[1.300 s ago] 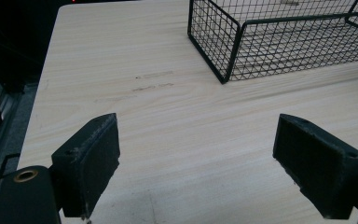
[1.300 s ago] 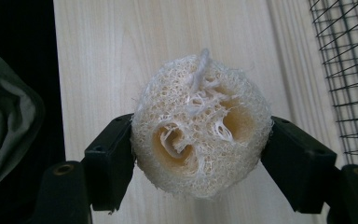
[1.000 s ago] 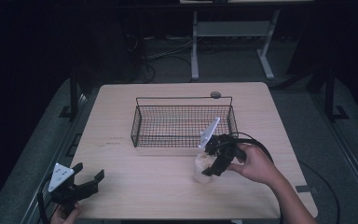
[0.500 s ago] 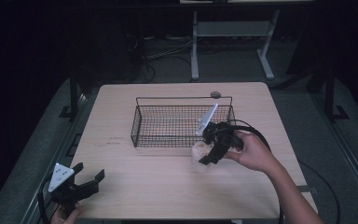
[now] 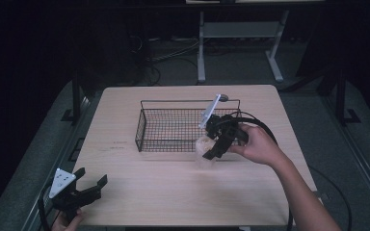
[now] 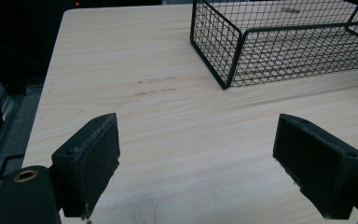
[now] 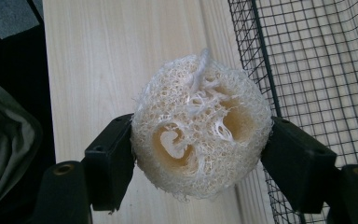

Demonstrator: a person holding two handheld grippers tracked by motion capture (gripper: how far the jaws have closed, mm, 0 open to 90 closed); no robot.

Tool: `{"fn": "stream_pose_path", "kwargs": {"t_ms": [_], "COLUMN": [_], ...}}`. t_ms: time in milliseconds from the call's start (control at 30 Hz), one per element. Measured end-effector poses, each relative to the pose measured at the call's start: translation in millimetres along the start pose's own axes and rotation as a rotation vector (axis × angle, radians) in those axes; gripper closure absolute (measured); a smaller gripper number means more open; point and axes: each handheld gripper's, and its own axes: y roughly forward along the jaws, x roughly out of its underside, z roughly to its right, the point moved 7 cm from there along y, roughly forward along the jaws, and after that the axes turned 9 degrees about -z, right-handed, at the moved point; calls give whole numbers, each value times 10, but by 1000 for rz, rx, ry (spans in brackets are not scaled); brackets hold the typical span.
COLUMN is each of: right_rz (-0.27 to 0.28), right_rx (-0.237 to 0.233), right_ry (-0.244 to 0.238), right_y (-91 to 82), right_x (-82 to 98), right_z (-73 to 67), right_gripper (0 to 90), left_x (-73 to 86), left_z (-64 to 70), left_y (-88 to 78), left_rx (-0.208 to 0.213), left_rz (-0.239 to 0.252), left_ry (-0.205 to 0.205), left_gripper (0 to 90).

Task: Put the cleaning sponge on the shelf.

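Note:
A pale round loofah slice [image 7: 198,126] with holes through its middle is pinched between both pads of my right gripper [image 7: 198,140]. In the high view the right gripper [image 5: 209,147] carries the loofah [image 5: 204,146] just above the near right rim of the black wire basket [image 5: 147,121]. The basket's mesh wall [image 7: 307,56] fills the right of the right gripper view. At the table's near left corner my left gripper [image 5: 92,179] rests with its jaws wide apart. Between its pads [image 6: 91,158] lies only bare wood, with the basket [image 6: 223,51] beyond.
The light wooden table [image 5: 173,192] drops off to dark floor on all sides. A small round grey disc [image 5: 224,97] sits behind the basket. A cable [image 5: 265,130] loops from the right gripper. A metal stand [image 5: 238,38] is on the floor beyond the table.
The right gripper has risen with the loofah and moved from the tabletop toward the basket's near right rim. The left gripper has stayed put.

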Motion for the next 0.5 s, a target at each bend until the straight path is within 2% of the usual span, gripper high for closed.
{"fn": "stream_pose_path", "kwargs": {"t_ms": [167,500], "right_rz": [-16,-14], "right_rx": [8,21], "right_ry": [1,13], "right_y": [-30,-170], "right_x": [-38,-143], "right_z": [46,187], "right_gripper": [279,279], "left_x": [0,-3], "left_z": [-3,-2], "left_y": [-6,-5], "left_rx": [0,0], "left_rz": [-2,0], "left_ry": [3,1], "left_gripper": [138,138]}}
